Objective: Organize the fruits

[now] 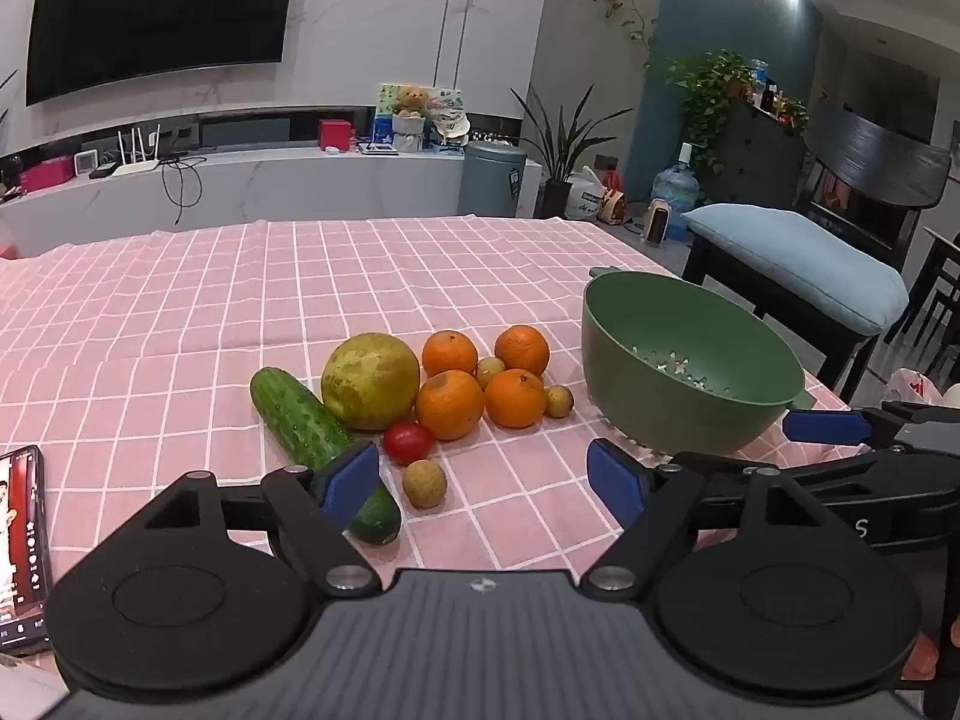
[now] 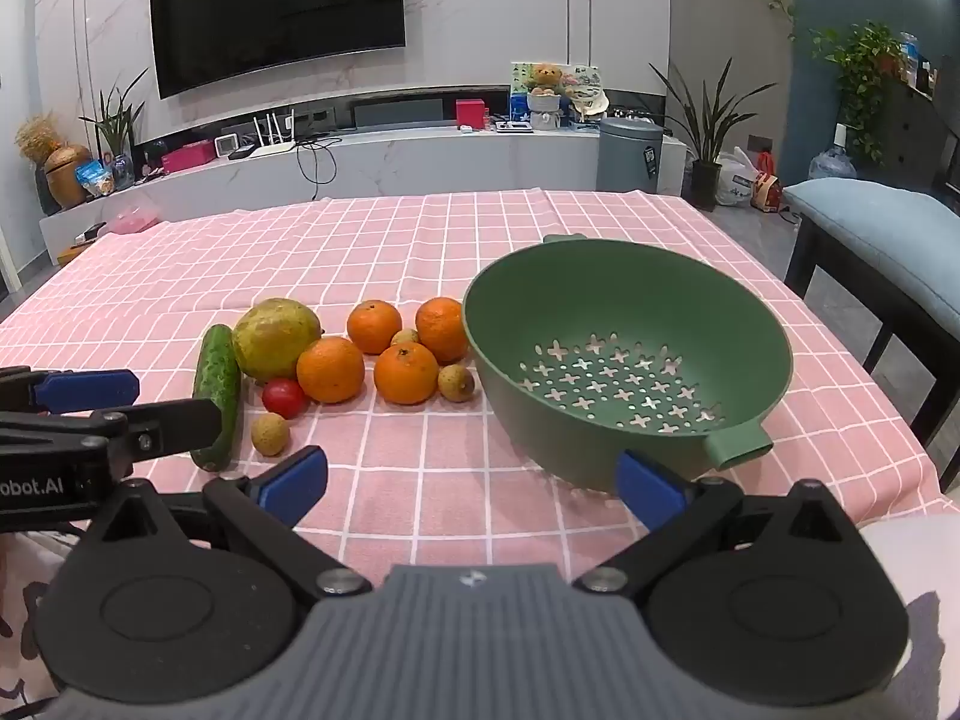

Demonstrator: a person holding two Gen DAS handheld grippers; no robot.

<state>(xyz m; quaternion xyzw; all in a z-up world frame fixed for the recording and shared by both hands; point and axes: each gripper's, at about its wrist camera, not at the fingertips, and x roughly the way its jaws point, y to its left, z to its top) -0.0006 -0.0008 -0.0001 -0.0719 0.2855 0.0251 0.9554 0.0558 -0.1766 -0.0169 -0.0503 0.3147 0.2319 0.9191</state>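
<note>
Fruit pile sits mid-worktop on the pink checked tablecloth: four round orange mandarins, a large yellow-green pomelo-like fruit, a small red tomato, small tan longans, a dark green cucumber at the pile's left. Empty green plastic colander stands just right of the pile. Left gripper and right gripper both spread wide, holding nothing, near the front edge. Black smartphone lies far left.

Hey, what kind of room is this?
Most likely a home living and dining room: a big television on the wall, a table with a pink checked cloth, and potted plants on the floor.
</note>
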